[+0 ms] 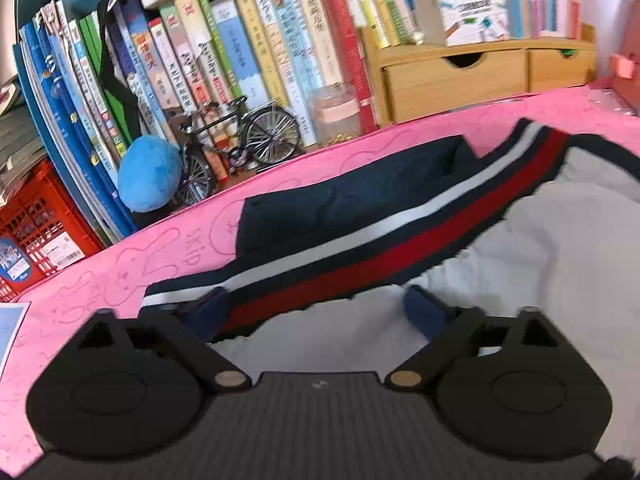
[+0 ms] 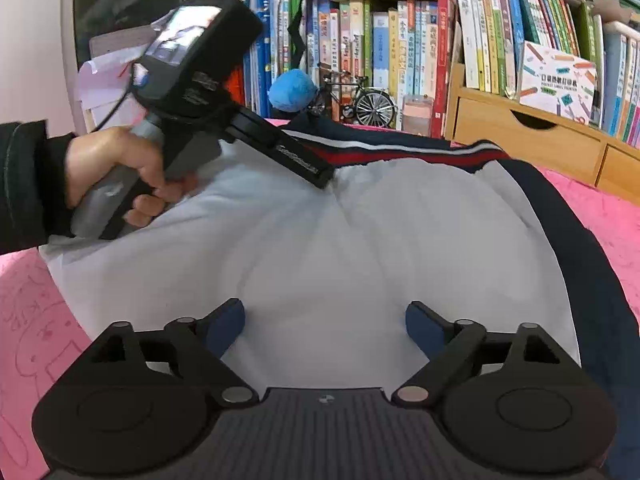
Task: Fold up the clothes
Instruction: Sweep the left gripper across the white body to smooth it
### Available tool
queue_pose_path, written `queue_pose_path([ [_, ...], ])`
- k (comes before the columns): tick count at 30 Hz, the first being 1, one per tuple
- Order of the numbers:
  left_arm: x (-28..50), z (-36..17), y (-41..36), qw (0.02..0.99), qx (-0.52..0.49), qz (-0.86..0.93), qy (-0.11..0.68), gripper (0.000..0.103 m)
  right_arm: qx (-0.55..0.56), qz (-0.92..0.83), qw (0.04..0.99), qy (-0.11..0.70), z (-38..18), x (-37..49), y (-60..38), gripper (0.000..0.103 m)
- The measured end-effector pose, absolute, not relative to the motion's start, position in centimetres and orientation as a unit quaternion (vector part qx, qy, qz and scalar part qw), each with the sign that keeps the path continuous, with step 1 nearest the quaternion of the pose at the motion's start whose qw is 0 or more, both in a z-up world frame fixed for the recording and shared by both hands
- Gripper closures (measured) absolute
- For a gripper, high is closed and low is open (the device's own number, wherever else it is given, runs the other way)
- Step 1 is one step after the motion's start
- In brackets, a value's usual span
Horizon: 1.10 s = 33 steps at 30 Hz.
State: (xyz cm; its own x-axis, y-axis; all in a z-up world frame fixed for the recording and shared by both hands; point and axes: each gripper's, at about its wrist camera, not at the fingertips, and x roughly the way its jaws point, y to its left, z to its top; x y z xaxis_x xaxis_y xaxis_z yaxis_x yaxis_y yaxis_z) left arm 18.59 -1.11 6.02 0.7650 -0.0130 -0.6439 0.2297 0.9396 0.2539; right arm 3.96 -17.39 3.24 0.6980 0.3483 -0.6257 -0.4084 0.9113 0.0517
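A navy jacket [image 1: 340,200] lies on the pink cloth [image 1: 80,300] with its white lining [image 1: 540,260] turned up. A navy, white and red striped band [image 1: 400,240] runs along the lining's far edge. My left gripper [image 1: 316,300] is open low over that band where it meets the lining, with nothing pinched between its pads. In the right wrist view a hand [image 2: 116,172] holds the left gripper [image 2: 316,172], its tip at the striped band [image 2: 400,154]. My right gripper [image 2: 324,310] is open above the near part of the white lining [image 2: 320,240] and holds nothing.
A packed bookshelf [image 1: 240,60] stands right behind the cloth. In front of it are a model bicycle [image 1: 240,148], a blue plush [image 1: 150,178] and a clear jar [image 1: 334,114]. A wooden drawer box [image 1: 460,76] sits at the back right and a red crate [image 1: 40,224] at the left.
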Motion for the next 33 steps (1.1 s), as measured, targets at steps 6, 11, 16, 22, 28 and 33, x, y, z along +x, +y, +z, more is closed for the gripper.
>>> queue_pose_path([
  [6, 13.6, 8.7, -0.7, 0.932, 0.149, -0.108, 0.311, 0.017, 0.001, 0.200, 0.939, 0.280, 5.0, 1.8, -17.8, 0.012],
  [11, 10.6, 7.7, -2.5, 0.910, 0.192, -0.150, 0.335, 0.015, -0.055, 0.175, 0.934, 0.307, 5.0, 1.5, -14.5, 0.013],
  [16, 12.8, 5.7, -4.1, 0.905, 0.224, -0.116, 0.342, 0.003, -0.046, 0.166, 0.928, 0.330, 3.4, 2.0, -13.9, 0.012],
  [22, 19.4, 5.3, -2.3, 0.917, 0.170, -0.048, 0.358, 0.001, -0.039, 0.169, 0.927, 0.333, 3.1, 1.7, -14.0, 0.010],
  [28, 20.6, 5.3, -0.8, 0.921, 0.127, -0.061, 0.364, 0.000, -0.033, 0.170, 0.927, 0.334, 3.2, 1.8, -14.1, 0.010],
  [33, 18.2, 6.1, -0.7, 0.922, 0.124, -0.070, 0.359, 0.011, -0.032, 0.172, 0.926, 0.335, 3.2, 1.7, -14.2, 0.009],
])
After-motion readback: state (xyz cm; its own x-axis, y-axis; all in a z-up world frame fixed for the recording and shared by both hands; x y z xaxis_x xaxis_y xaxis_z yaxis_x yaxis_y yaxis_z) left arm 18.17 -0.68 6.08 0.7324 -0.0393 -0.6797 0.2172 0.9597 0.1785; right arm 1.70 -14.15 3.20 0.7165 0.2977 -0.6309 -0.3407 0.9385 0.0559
